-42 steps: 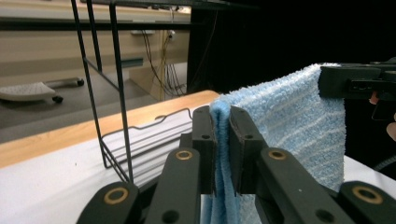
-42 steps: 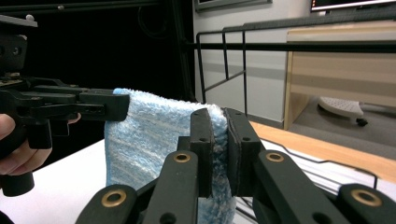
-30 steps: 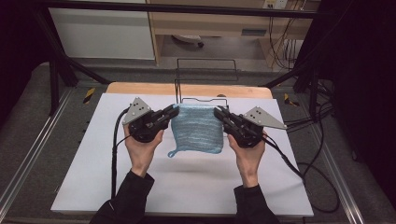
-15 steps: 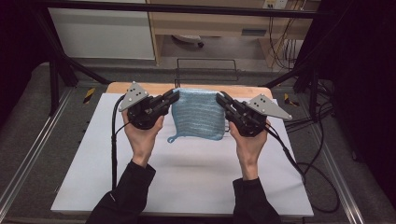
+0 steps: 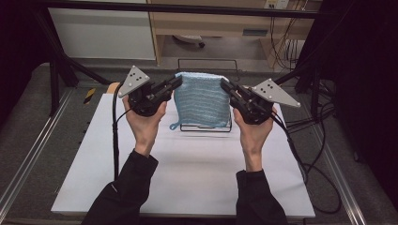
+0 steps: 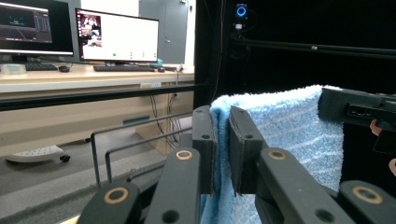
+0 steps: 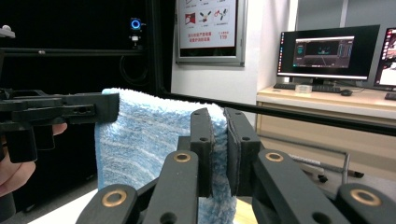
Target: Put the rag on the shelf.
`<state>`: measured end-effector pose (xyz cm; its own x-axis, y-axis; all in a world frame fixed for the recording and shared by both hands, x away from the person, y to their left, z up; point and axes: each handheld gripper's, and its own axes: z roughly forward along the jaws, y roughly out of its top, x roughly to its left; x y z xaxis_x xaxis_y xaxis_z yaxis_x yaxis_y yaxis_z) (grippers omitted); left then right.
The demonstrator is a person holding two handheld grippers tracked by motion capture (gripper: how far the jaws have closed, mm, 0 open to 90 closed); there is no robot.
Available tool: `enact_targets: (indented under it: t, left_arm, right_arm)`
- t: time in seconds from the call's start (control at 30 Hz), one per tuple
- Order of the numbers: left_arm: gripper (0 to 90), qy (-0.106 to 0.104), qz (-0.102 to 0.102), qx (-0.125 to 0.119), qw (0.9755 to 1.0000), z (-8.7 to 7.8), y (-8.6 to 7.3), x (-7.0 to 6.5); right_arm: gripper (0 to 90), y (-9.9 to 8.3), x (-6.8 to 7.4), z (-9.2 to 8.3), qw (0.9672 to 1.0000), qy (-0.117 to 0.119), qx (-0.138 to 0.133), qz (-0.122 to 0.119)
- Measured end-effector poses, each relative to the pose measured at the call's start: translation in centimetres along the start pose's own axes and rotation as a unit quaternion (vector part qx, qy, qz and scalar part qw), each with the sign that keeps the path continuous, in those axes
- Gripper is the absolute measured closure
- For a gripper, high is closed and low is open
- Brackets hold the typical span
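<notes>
White table [image 5: 187, 178], monitors [image 6: 116, 37] behind — left gripper [image 5: 174, 84] and right gripper [image 5: 226, 86] each pinch the blue towel [image 5: 202, 99].

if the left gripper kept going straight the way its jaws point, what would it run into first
Probably the right gripper. The left gripper is shut on the blue towel and points along its top edge toward the other corner, though depth is hard to judge.

We see a white table [image 5: 187, 178] from above, running from the near edge to a far edge with a wooden strip; a black wire rack [image 5: 205, 127] stands directly on it near the middle, towards the far edge.
</notes>
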<state>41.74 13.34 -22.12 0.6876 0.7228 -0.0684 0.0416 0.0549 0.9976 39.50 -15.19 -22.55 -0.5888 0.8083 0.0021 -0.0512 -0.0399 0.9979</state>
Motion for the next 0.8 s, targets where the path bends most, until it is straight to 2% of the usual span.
enact_targets:
  t: [0.53,0.67,0.8]
  left_arm:
    - [81.9,0.002,0.01,-0.017,0.9998,1.3,3.5,0.6]
    - [81.9,0.002,0.0,-0.028,0.9996,1.6,4.0,0.9]
    - [81.9,0.007,0.003,-0.031,0.9995,1.9,4.6,1.1]
  right_arm:
    - [83.2,3.4,-1.2,1.6,0.9995,-0.007,-0.022,-0.02]
    - [83.2,4.1,-1.3,2.0,0.9991,-0.01,-0.031,-0.025]
    - [83.3,4.6,-1.5,2.5,0.9989,-0.01,-0.038,-0.024]
